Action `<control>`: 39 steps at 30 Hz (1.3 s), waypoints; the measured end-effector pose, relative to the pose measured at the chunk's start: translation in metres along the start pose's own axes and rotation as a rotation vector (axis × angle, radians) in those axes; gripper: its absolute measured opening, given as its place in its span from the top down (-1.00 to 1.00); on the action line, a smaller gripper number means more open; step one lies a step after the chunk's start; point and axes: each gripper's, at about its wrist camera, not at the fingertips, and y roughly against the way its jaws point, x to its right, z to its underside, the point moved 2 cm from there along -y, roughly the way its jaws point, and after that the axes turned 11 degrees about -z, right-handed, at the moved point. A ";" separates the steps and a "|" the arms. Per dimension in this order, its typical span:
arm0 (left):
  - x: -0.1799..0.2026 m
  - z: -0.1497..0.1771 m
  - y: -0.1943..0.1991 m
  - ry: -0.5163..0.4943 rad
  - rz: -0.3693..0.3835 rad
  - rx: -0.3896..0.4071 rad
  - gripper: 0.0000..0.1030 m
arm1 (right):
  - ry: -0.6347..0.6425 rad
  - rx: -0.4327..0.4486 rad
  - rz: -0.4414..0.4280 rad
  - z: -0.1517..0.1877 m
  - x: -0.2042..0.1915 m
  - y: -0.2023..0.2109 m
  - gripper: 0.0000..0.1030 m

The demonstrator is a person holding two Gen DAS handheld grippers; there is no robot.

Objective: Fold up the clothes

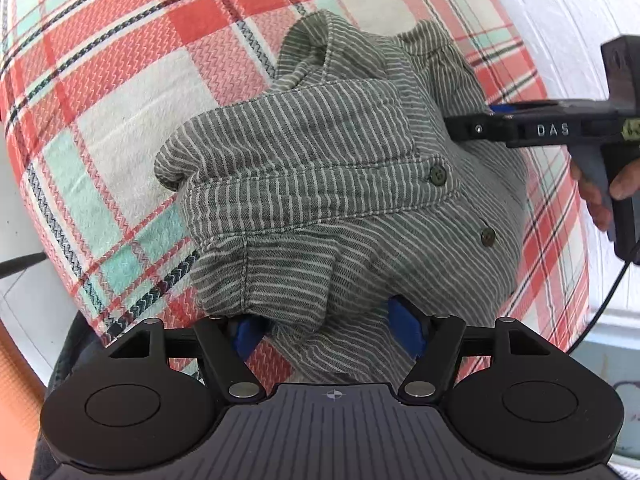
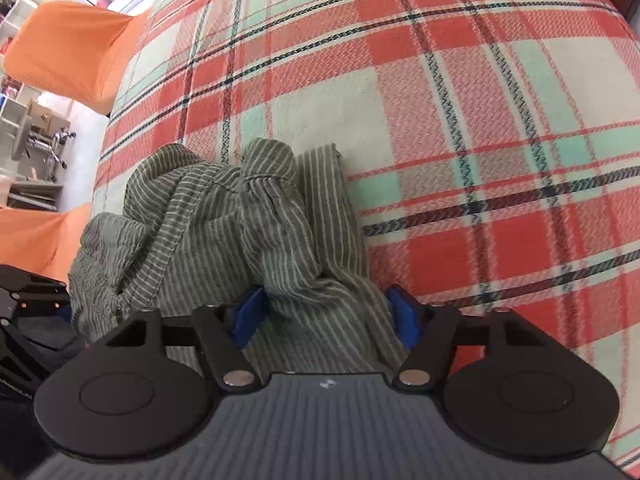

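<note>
Striped shirt (image 1: 320,184) is being kept bunched on plaid blanket (image 1: 120,80) | left gripper (image 1: 328,328) is being held spread around its hem | right gripper (image 2: 326,312) likewise spread around cloth, nothing pinched.

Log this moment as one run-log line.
stage: mid-fold | striped shirt: bunched on plaid blanket | left gripper: open, straddling fabric | right gripper: open, straddling fabric
</note>
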 end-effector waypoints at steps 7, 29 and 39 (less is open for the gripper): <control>-0.002 -0.007 0.011 -0.033 -0.012 0.040 0.50 | -0.061 0.083 -0.041 0.013 -0.004 0.019 0.58; 0.066 -0.131 0.036 -0.630 -0.027 0.044 0.81 | -0.909 0.720 -0.088 0.179 -0.031 0.086 0.61; 0.081 -0.165 0.035 -0.879 -0.013 -0.072 0.22 | -0.956 0.818 0.233 0.212 -0.076 0.053 0.10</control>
